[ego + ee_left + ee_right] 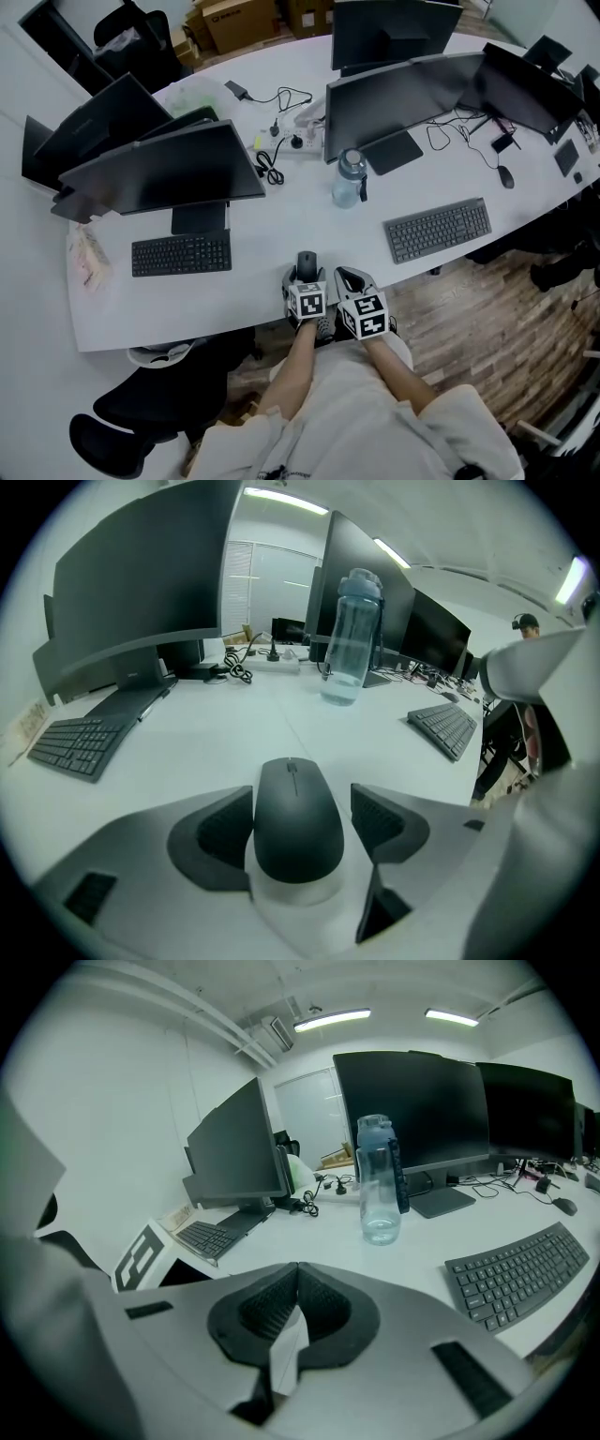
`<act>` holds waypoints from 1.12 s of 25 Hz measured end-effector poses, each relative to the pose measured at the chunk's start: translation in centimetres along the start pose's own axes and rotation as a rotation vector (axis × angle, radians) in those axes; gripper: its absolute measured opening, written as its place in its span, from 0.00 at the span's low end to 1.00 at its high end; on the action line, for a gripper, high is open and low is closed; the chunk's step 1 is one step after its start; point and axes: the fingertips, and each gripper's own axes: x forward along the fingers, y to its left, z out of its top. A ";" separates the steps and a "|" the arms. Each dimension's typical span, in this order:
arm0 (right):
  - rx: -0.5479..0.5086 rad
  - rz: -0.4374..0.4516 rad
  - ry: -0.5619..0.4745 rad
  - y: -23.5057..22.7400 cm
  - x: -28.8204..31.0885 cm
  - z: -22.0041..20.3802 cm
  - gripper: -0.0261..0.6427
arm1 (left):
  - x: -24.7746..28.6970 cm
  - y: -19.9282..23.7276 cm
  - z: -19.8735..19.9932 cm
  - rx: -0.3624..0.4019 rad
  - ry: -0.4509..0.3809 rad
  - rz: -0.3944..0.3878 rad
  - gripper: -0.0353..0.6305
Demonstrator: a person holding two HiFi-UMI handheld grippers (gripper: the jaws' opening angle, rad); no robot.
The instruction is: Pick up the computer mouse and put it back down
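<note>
Pointing away from person, mouse (298, 817), lengthwise

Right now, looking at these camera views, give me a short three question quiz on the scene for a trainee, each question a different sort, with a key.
1. True or false: the right gripper is shut with nothing in it.
2. What lies between the open jaws of the left gripper? A) a pen B) the computer mouse C) a cup
3. In a few words: what clear thing stands upright on the desk beyond the mouse?
Key: 1 true; 2 B; 3 the water bottle.
</note>
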 end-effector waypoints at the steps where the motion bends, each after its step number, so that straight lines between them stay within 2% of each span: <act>1: -0.001 0.000 -0.002 -0.2 0.1 0.2 0.05 | 0.2 0.0 0.1 0.001 0.007 0.000 0.51; 8: 0.018 -0.007 -0.013 -1.8 0.4 0.8 0.05 | 1.6 0.5 -1.0 0.014 0.089 0.041 0.51; 13: 0.019 -0.029 -0.013 -3.6 0.7 0.9 0.05 | 2.3 0.7 -1.2 0.041 0.070 0.054 0.51; 19: 0.023 -0.010 -0.027 -3.2 1.6 1.5 0.05 | 2.4 0.6 -0.7 0.064 0.052 -0.004 0.51; 28: 0.025 0.029 -0.046 -1.5 2.5 2.2 0.05 | 1.9 -0.1 -1.0 0.218 0.081 -0.124 0.51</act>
